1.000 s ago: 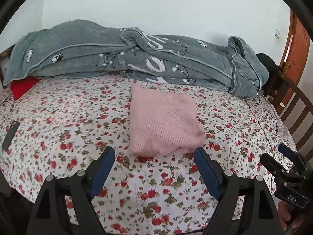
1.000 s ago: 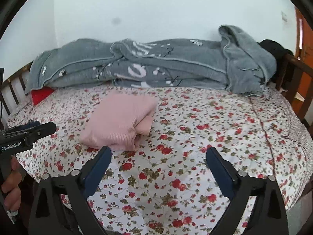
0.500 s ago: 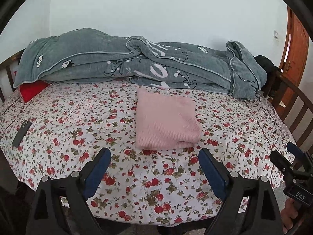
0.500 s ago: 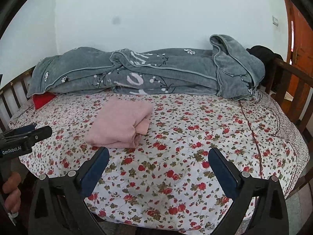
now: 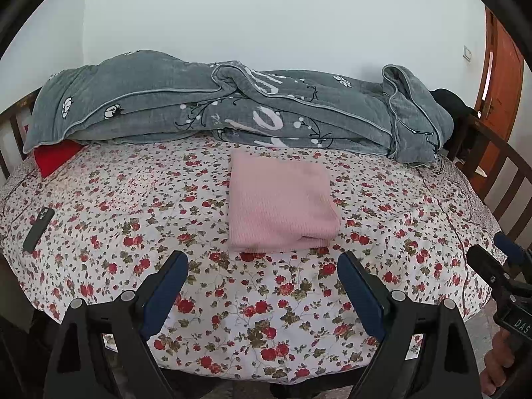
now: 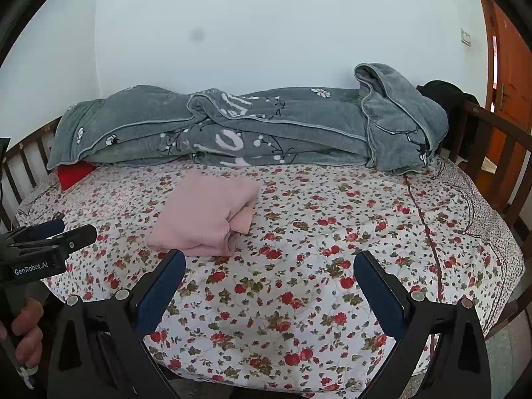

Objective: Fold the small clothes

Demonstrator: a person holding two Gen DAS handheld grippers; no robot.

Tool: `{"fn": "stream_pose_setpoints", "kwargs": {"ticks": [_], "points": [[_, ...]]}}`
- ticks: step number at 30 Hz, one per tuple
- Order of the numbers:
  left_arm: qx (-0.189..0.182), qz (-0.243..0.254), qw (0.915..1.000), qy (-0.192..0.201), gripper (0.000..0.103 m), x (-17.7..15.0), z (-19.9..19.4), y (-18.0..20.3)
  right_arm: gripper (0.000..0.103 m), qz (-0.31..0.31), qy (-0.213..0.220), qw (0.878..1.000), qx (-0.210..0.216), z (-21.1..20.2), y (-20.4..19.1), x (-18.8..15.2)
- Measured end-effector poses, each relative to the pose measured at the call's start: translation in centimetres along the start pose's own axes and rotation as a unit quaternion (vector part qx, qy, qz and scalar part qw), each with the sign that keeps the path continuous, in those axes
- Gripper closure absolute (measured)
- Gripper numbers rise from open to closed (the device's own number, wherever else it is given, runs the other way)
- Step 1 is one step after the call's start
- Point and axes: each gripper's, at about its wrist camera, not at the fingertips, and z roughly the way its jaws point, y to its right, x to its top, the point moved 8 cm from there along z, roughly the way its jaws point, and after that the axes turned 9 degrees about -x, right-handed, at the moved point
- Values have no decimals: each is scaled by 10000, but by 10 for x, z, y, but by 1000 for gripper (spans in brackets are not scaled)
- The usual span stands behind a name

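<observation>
One folded pink garment (image 5: 281, 201) lies on the floral bedsheet (image 5: 133, 219).

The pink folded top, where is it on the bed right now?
The pink folded top lies flat near the middle of the floral bedspread, just in front of the grey blanket and beyond both open grippers.

Black two-finger grippers with blue-padded fingers (image 5: 360, 294), silver screws, white "GenRobot.AI" lettering on the left gripper (image 6: 56, 232).

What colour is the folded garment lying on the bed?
The folded garment is plain pale pink, finely ribbed; the left wrist view shows it best.
</observation>
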Motion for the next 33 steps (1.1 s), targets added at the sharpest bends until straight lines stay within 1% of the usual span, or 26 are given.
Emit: {"fn": "stream_pose_setpoints", "kwargs": {"ticks": [10, 17, 33], "points": [[-6, -85, 10000, -25, 12, -1, 0, -2, 3, 25, 9, 10000, 31, -2, -2, -1], [16, -58, 10000, 1, 12, 0, -2, -2, 3, 78, -8, 10000, 54, -3, -2, -2], [20, -33, 10000, 21, 12, 3, -6, 1, 3, -12, 61, 10000, 46, -6, -8, -2]]}}
